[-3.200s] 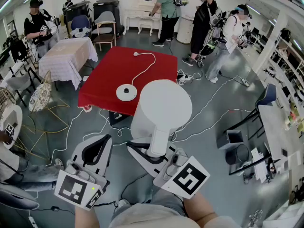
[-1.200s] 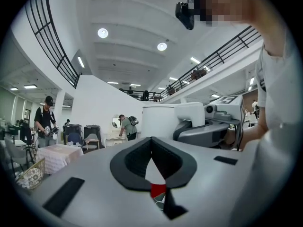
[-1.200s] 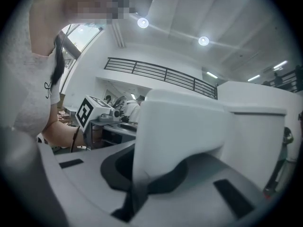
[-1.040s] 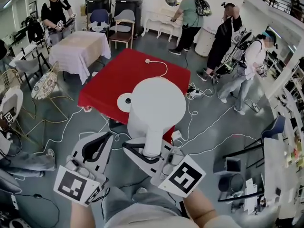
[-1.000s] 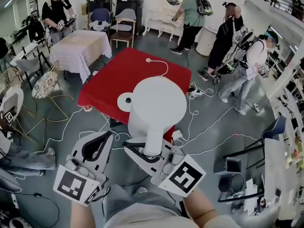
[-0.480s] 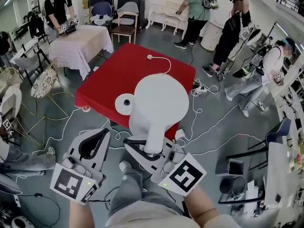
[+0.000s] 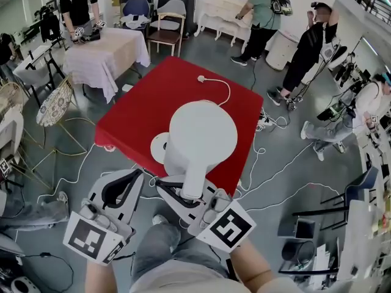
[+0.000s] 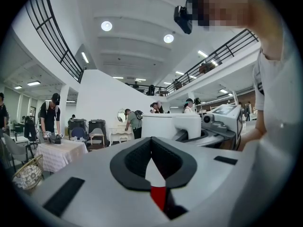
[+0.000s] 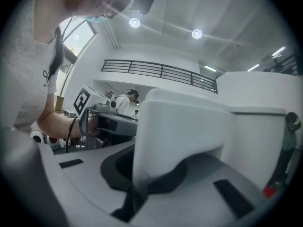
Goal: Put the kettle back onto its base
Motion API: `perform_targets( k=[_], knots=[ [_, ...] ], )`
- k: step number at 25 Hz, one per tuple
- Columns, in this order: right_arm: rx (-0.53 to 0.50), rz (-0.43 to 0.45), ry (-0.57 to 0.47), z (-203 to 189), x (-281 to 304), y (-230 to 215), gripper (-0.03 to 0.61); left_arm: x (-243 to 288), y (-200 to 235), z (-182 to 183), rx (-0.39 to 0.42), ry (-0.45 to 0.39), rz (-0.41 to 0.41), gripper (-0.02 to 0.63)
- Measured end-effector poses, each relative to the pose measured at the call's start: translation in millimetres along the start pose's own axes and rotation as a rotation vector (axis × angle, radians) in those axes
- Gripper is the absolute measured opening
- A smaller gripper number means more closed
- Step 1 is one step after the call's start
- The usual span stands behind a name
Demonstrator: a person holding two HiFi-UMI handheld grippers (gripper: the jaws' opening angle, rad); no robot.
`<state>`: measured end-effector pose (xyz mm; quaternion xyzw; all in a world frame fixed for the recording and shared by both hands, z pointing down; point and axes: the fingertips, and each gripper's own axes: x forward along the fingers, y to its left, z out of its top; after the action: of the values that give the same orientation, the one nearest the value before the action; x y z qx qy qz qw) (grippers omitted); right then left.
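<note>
Right arm: it reaches forward and holds the right gripper (image 7: pixel 185 195) flat, pointing away from the person.
Right jaws: they pinch the handle of the big white plastic kettle (image 7: pixel 201 136). The kettle's round body sits just past the jaw tips.
Left arm: it holds the left gripper (image 7: pixel 125 185) flat too, side by side with the right one.
Left jaws: they are pressed together with nothing between them. The kettle is off to their right.
Kettle: it hangs from the right jaws over the near edge of the red square table (image 7: pixel 137 108).
Base: the flat round white kettle base (image 7: pixel 157 148) lies on the red table. It is ahead of the left jaws and under the kettle's left side.
White cord (image 7: pixel 225 93): it lies on the table, far past both jaws.
Hard to see: the kettle covers most of the base, so only its left part peeks out. The kettle's bottom is hidden, so I cannot tell if it touches the base. Both arms are cut off at the bottom edge.
</note>
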<state>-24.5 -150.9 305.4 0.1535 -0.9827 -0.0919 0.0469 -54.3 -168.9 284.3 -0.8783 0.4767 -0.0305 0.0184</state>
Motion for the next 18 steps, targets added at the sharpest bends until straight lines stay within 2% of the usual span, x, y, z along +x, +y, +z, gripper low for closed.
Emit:
perform_targets(
  k=[12, 18],
  knots=[
    [0.028, 0.051, 0.011, -86.8, 73.4, -43.4, 0.008, 28.0, 56.8, -63.8, -0.001, 0.04, 0.048, 0.011],
    [0.03, 0.069, 0.027, -116.5, 94.5, -54.9, 0.008, 32.7, 71.1, -80.4, -0.007, 0.044, 0.074, 0.011]
  ],
)
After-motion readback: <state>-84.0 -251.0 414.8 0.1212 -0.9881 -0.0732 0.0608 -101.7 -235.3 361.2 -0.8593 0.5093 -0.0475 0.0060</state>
